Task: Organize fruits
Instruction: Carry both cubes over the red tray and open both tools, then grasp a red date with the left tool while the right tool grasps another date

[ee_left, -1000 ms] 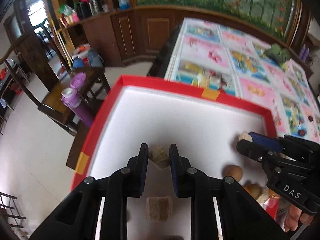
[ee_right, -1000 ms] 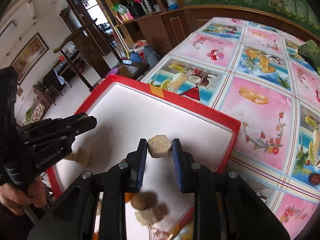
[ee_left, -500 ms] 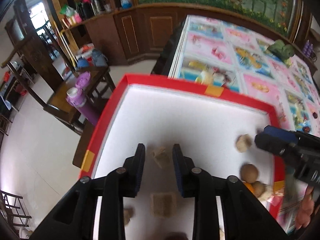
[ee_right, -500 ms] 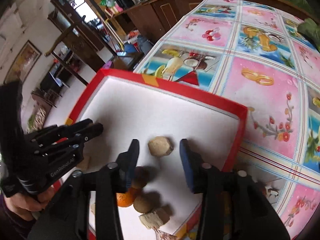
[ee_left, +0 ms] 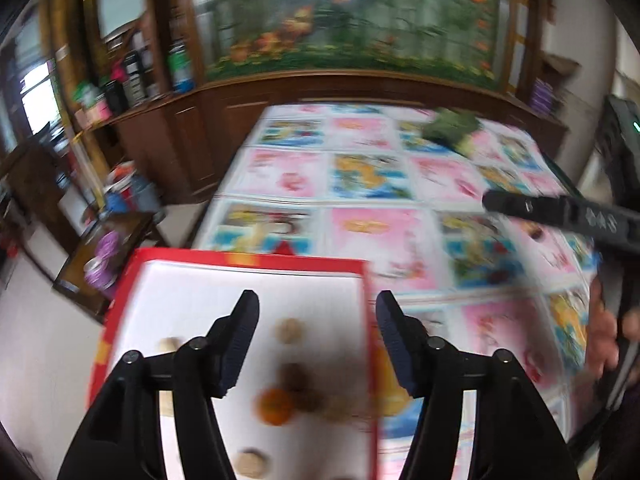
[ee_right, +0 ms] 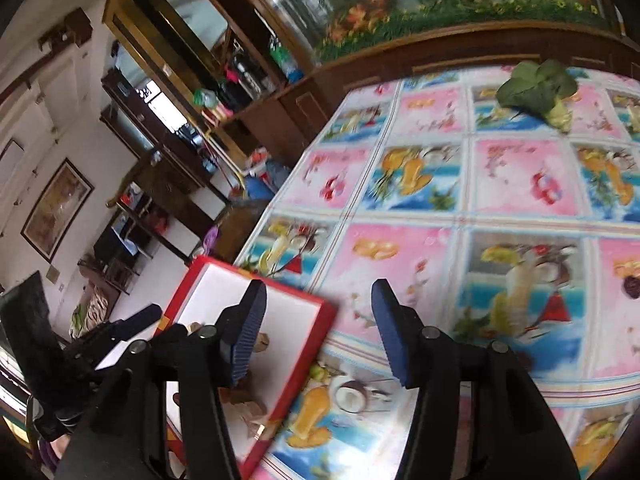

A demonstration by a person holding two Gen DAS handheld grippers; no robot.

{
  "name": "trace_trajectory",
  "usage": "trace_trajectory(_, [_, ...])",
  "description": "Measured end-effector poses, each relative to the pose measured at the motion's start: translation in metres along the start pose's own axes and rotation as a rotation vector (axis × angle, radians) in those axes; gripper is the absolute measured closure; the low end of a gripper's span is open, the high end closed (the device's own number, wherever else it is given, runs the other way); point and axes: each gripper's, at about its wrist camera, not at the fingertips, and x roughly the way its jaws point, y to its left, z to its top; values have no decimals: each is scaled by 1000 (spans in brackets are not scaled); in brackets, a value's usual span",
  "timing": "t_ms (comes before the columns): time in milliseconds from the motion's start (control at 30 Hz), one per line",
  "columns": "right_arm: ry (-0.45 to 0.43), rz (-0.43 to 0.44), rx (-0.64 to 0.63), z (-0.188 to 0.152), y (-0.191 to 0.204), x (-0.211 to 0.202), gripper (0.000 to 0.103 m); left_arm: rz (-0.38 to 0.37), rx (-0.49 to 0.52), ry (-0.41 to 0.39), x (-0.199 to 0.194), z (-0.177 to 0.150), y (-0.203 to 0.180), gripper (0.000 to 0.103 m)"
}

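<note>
Home dining room: fruit-print tablecloth (ee_right: 460, 200), wooden cabinets (ee_left: 168, 148).

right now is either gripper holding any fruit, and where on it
Nothing is held. The left gripper and the right gripper are both wide open with nothing between the fingers; the fruits lie in the red tray.

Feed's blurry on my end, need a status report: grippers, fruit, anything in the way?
Left hand-held gripper open, empty. Right hand-held gripper open, empty. Orange and brown pieces lie in red tray. Nothing blocking.

Red-rimmed white tray (ee_left: 248, 259), fruit-print tablecloth (ee_right: 460, 184)
</note>
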Motion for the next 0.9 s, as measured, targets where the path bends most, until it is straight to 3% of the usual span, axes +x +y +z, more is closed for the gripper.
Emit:
trace_trajectory(167, [-15, -138, 21, 4, -84, -48, 47, -74, 112, 43, 18, -1, -61, 41])
trace_trajectory(267, [-35, -182, 125, 2, -153, -78, 47, -105, 147, 51, 28, 0, -91, 41])
trace_trajectory(467, [-63, -221, 272, -4, -233, -97, 47, -123, 206, 59, 46, 4, -131, 41])
trace_trajectory(600, [-16, -170, 306, -2, -240, -80, 51, -121, 225, 63, 55, 6, -139, 41])
trace_trajectory(667, [10, -188, 268, -1, -234, -68, 58, -123, 238, 67, 58, 6, -142, 41])
trace_trajectory(900, [53, -249, 201, -2, -231, -54, 68, -154, 271, 73, 68, 5, -156, 41])
